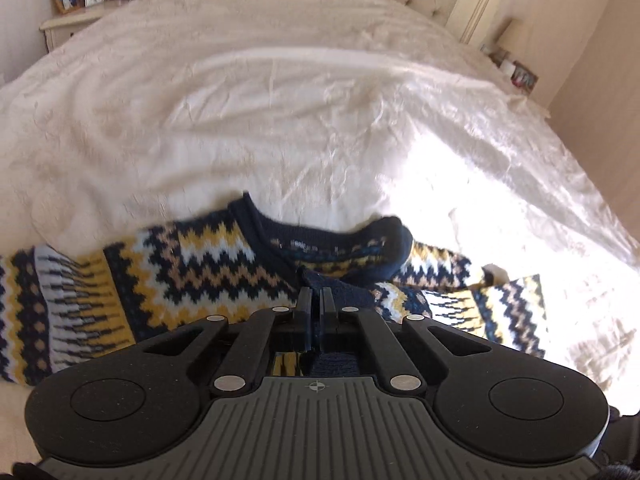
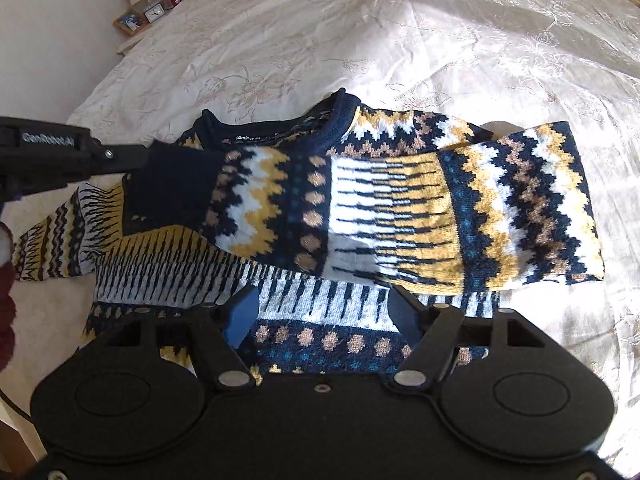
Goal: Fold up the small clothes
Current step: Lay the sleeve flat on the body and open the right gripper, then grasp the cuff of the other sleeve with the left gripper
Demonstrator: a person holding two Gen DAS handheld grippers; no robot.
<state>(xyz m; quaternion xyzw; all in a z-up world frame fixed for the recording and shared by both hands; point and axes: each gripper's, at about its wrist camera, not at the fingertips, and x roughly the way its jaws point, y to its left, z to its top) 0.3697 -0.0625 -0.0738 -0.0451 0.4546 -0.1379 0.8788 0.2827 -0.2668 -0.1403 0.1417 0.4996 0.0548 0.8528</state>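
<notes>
On the bed [image 2: 440,40] lies the sweater [image 2: 360,208], one sleeve [image 2: 400,216] drawn across its chest toward a fold. Left gripper [image 1: 316,300] is clamped on the navy cuff [image 2: 172,188], carrying it over; right gripper [image 2: 322,308] hovers wide open, empty, above the hem.

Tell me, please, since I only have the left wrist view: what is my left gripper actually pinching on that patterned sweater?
Observer: The left gripper is shut on the navy cuff of a sleeve that is drawn across the sweater chest.
Operator: Thank you. Where is the right gripper?
Observer: The right gripper is open, over the lower body of the sweater, holding nothing.
Operator: Is the other sleeve folded yet?
Observer: No, it trails out beyond the held cuff onto the bedspread.
</notes>
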